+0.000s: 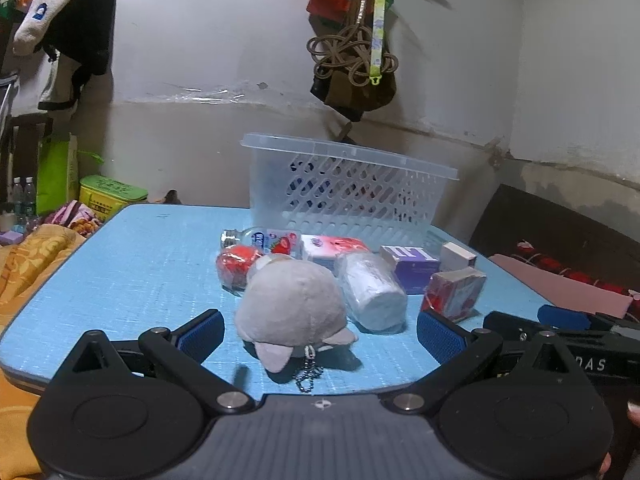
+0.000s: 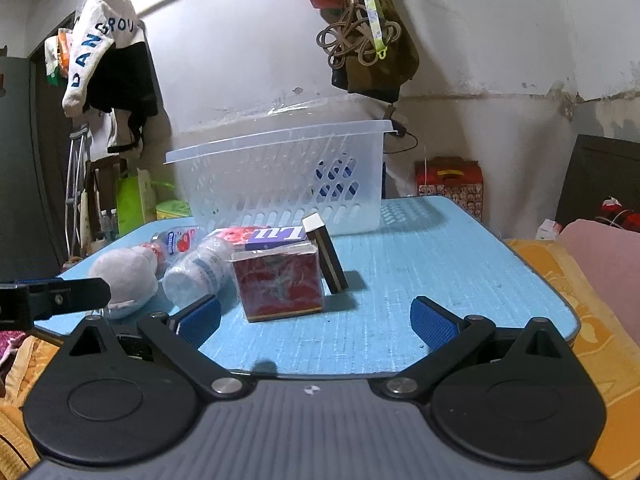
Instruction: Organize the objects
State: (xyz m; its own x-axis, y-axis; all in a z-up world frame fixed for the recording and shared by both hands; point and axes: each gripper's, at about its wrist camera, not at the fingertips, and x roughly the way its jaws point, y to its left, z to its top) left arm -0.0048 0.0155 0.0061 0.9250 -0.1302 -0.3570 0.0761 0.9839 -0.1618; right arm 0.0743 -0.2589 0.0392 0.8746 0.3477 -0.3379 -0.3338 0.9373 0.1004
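A cluster of small things is sitting mid-counter, just near of a translucent white plastic basket with slotted walls [image 1: 348, 188] [image 2: 280, 176] that is standing upright at the far side. Nearest in the left wrist view, a grey plush toy with a ball-chain [image 1: 294, 308] [image 2: 124, 276] is lying on the light blue counter [image 1: 132, 280] [image 2: 440, 280]. Touching its right side, a clear-wrapped white roll [image 1: 370, 288] [image 2: 200, 272] is lying on its side. Right of that, a red box in clear film [image 1: 454, 292] [image 2: 280, 284] is standing, with a purple box lettered in white [image 1: 410, 266] [image 2: 276, 236] just behind it. A small black-and-white box [image 1: 458, 256] [image 2: 326, 256] is leaning tilted against the red box. Farther left, a pink-and-white pack [image 1: 332, 250], a clear bottle with a strawberry label [image 1: 264, 240] [image 2: 176, 240] on its side, and a red round object [image 1: 234, 266] are crowding together.

The left gripper [image 1: 320, 332] is hovering low with its blue pads spread wide on either side of the plush, touching nothing. The right gripper [image 2: 316, 322] is likewise spread, empty, facing the red box.

Clothes and a coiled rope [image 1: 348, 56] are hanging on the far wall.
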